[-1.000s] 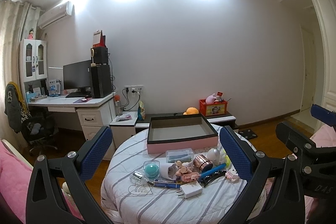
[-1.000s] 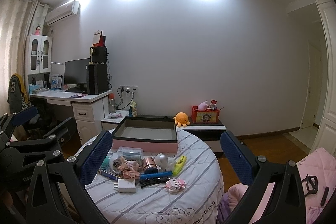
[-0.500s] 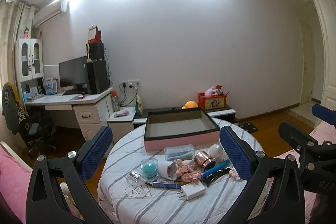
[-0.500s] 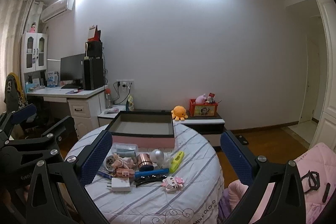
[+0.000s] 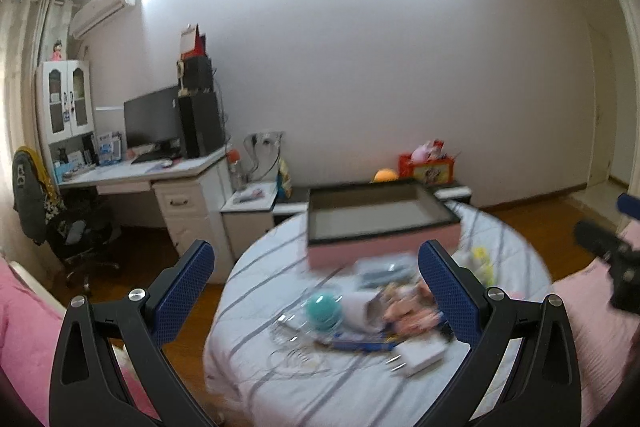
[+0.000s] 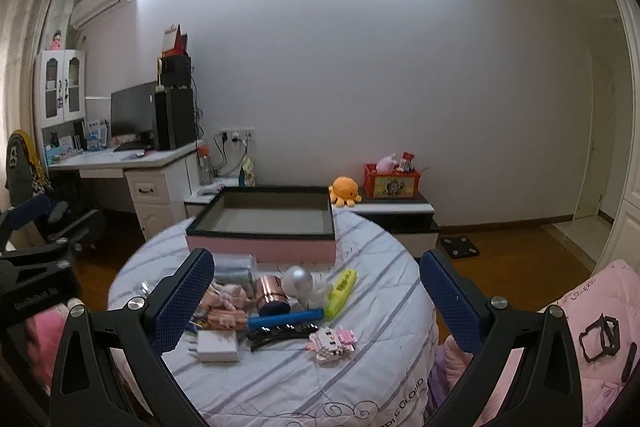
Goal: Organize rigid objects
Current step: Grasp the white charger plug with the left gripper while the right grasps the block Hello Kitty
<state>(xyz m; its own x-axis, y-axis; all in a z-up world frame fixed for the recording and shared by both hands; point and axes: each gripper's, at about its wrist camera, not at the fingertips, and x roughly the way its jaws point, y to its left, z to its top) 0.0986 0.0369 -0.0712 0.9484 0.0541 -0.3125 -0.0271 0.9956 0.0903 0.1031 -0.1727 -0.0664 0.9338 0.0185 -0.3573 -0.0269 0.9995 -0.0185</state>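
A pink box (image 6: pixel 260 247) with a dark rim, open and empty, stands at the far side of a round table (image 6: pixel 280 387) with a striped cloth. It also shows in the left wrist view (image 5: pixel 384 243). In front of it lies a pile: a copper cup (image 6: pixel 272 293), a silver bulb (image 6: pixel 298 279), a yellow marker (image 6: pixel 342 285), a blue pen (image 6: pixel 286 317), a black clip (image 6: pixel 280 331), a pink block figure (image 6: pixel 332 341), a white charger (image 6: pixel 218 345), a teal ball (image 5: pixel 324 309). My left gripper (image 5: pixel 316 291) and right gripper (image 6: pixel 316 295) are open and empty above the table's near side.
A white desk (image 6: pixel 136 167) with a monitor and a black chair (image 5: pixel 76 227) stand at the left. A low cabinet (image 6: pixel 400 215) with an orange plush (image 6: pixel 345 190) and a red box (image 6: pixel 392 181) is behind the table. Pink bedding (image 6: pixel 560 327) lies at the right.
Both grippers have moved closer to the table, so the box and pile look larger. The left wrist view is blurred by motion. Both stay open and empty.
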